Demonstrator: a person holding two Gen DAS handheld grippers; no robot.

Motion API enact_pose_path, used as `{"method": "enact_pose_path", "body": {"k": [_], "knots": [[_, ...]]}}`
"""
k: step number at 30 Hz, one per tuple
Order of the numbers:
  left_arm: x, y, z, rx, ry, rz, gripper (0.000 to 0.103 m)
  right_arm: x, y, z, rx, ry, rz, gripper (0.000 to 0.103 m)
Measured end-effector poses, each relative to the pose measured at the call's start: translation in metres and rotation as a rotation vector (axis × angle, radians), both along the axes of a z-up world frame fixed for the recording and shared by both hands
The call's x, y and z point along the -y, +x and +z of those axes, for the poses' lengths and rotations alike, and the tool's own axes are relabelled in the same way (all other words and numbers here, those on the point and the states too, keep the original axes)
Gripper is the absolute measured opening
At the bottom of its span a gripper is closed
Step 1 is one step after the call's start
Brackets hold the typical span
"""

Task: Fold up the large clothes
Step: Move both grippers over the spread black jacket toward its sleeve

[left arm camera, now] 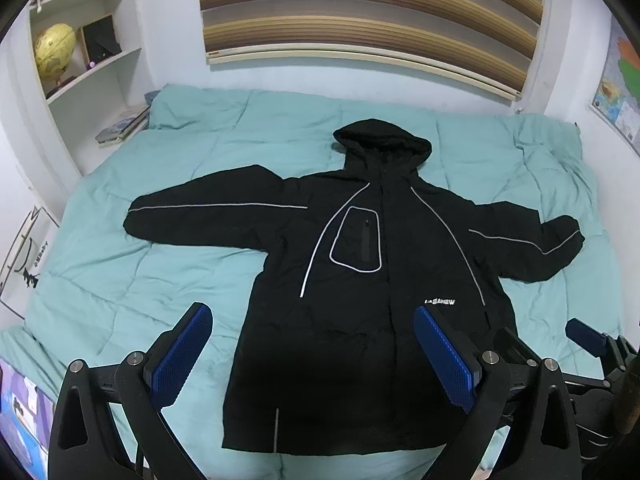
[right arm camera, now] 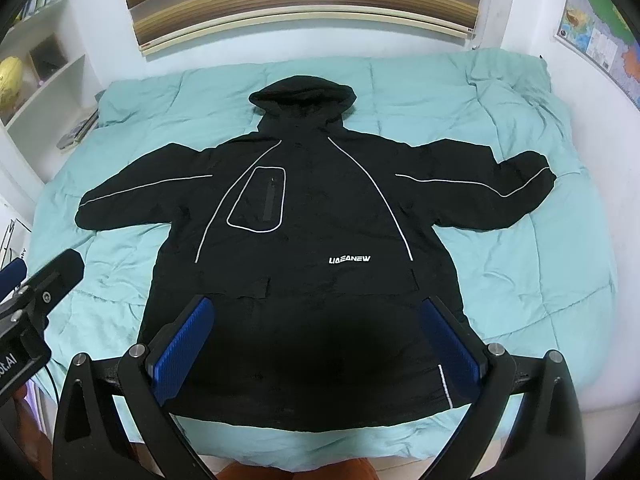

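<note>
A black hooded jacket (left arm camera: 360, 280) (right arm camera: 312, 240) with thin white piping and white lettering lies flat, front up, on a teal quilt (left arm camera: 160, 200) (right arm camera: 500, 280). Both sleeves are spread out sideways and the hood points to the far wall. My left gripper (left arm camera: 314, 316) hovers open above the jacket's lower left hem, its blue pads (left arm camera: 182, 356) wide apart and holding nothing. My right gripper (right arm camera: 320, 308) hovers open over the jacket's lower middle, also holding nothing. The right gripper (left arm camera: 592, 340) shows at the right edge of the left wrist view, the left gripper (right arm camera: 36, 280) at the left edge of the right wrist view.
The bed fills the room between white walls. A white bookshelf (left arm camera: 92, 72) with a yellow globe (left arm camera: 54, 50) and books stands at the far left. A striped blind (left arm camera: 368, 12) hangs over the head of the bed. A map (right arm camera: 600, 28) hangs on the right wall.
</note>
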State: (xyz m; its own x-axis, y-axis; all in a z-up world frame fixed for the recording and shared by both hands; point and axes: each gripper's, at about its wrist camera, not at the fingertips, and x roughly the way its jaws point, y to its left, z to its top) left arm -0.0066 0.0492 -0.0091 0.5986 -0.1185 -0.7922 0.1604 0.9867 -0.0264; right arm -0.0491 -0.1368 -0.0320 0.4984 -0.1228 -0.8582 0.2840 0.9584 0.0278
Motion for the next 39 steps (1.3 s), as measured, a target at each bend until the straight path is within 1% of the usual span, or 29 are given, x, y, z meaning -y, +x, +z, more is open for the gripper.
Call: {"method": "enact_pose_path", "body": {"k": [12,17,21,27,30,36,39], "knots": [[-0.029,0.016,-0.003,0.017,0.000,0.007,0.101,-0.019,0.008,0.013,0.030,-0.130,-0.076,0.103],[-0.028,0.024,-0.008,-0.003,-0.003,-0.001,0.101,-0.021,0.010,0.014,0.032,-0.150,-0.088,0.103],[-0.021,0.026,-0.010,-0.004,0.005,-0.011,0.101,-0.012,0.012,0.014,0.036,-0.156,-0.106,0.103],[0.002,0.029,-0.009,0.000,0.005,-0.013,0.101,0.014,0.008,0.016,0.041,-0.194,-0.136,0.103],[0.023,0.027,-0.007,0.008,0.003,-0.006,0.101,0.039,0.005,0.023,0.064,-0.221,-0.148,0.103],[0.080,0.016,0.001,0.014,-0.002,0.003,0.101,0.088,-0.003,0.031,0.078,-0.251,-0.133,0.103],[0.113,0.010,0.002,0.012,0.004,0.000,0.101,0.123,-0.010,0.034,0.088,-0.278,-0.141,0.103]]}}
